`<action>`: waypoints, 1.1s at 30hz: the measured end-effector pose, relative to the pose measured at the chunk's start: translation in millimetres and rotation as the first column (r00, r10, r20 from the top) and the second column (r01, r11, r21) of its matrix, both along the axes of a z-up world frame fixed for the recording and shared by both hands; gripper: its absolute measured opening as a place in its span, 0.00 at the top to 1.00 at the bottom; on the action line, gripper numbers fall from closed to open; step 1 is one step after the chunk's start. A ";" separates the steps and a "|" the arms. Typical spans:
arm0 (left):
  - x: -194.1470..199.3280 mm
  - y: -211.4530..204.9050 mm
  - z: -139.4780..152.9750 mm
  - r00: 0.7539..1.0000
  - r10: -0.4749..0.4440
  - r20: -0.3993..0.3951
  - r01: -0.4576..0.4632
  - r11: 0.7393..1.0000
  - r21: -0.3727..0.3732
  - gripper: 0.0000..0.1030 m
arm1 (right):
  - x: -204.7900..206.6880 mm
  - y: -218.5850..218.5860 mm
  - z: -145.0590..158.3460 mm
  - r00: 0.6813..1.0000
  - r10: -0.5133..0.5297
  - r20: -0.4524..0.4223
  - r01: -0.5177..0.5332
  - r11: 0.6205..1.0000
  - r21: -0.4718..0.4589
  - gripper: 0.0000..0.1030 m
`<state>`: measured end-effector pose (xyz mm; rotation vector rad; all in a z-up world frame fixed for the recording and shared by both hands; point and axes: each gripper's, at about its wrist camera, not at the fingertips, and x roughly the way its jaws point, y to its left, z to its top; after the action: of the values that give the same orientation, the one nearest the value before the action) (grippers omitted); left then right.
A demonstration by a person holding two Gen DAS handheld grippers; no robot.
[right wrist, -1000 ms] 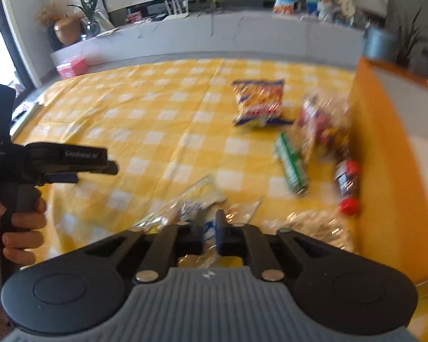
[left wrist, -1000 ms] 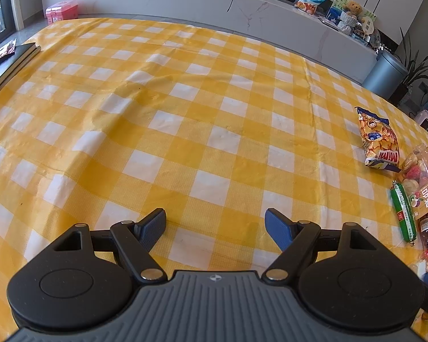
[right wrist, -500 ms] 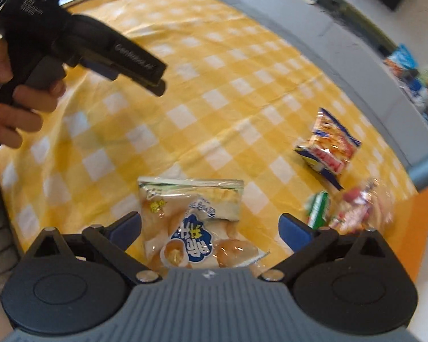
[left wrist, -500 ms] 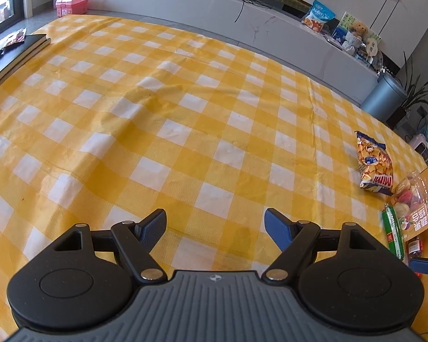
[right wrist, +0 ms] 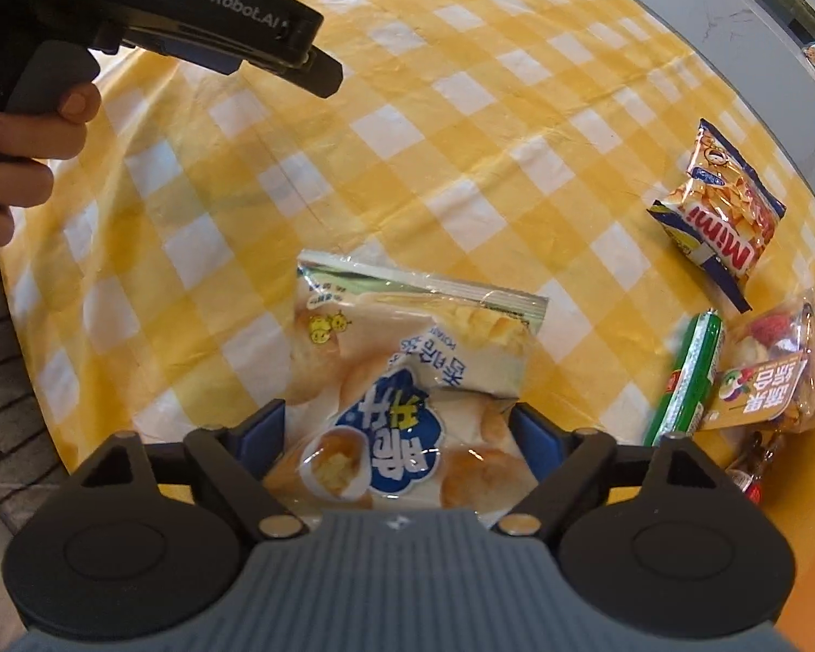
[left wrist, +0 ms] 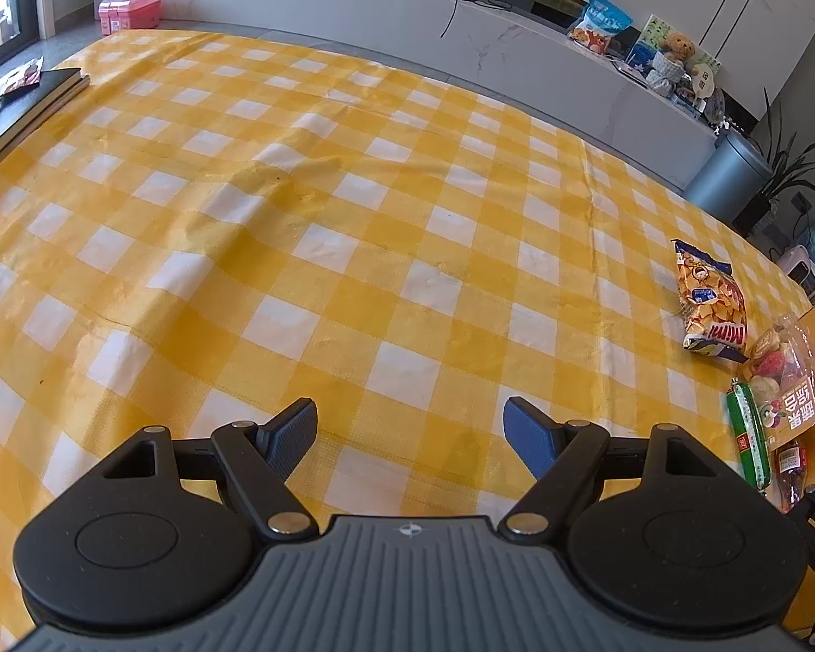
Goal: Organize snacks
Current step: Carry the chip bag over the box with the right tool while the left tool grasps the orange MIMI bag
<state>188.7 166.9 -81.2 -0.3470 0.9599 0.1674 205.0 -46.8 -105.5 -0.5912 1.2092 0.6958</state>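
Jaws of the right gripper (right wrist: 399,429), just closing, straddle the bun bag (right wrist: 402,396) unclamped; left gripper (left wrist: 410,424) gapes idle; squeeze gently mid-bag.

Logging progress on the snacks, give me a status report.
Left gripper open, empty. Right gripper closing around bread bag, pads not pressing. Nothing in the way.

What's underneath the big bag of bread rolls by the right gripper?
The bread roll bag lies flat on the yellow checked tablecloth, which shows all round its far edges. Whatever is beneath its middle is covered, and the right gripper hides its near end.
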 end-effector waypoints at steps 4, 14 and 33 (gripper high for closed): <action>-0.7 -1.8 -0.6 1.000 -0.002 -0.005 0.002 1.000 0.002 0.11 | -7.6 -3.2 3.4 0.998 -0.045 0.037 0.045 0.999 0.015 0.27; -2.9 -21.9 0.9 0.997 -0.071 0.015 0.071 0.996 -0.059 0.11 | -13.0 -51.6 19.0 0.922 -0.380 0.073 0.352 0.902 0.252 0.31; 93.1 -147.8 61.7 0.973 -0.176 0.147 0.167 0.983 0.070 0.09 | 1.5 -189.7 133.0 0.646 -0.707 0.286 0.540 0.689 0.483 0.30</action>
<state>281.8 19.1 -19.4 -0.2190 0.8272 0.0095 206.5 -236.5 27.5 0.0236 0.7288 0.1279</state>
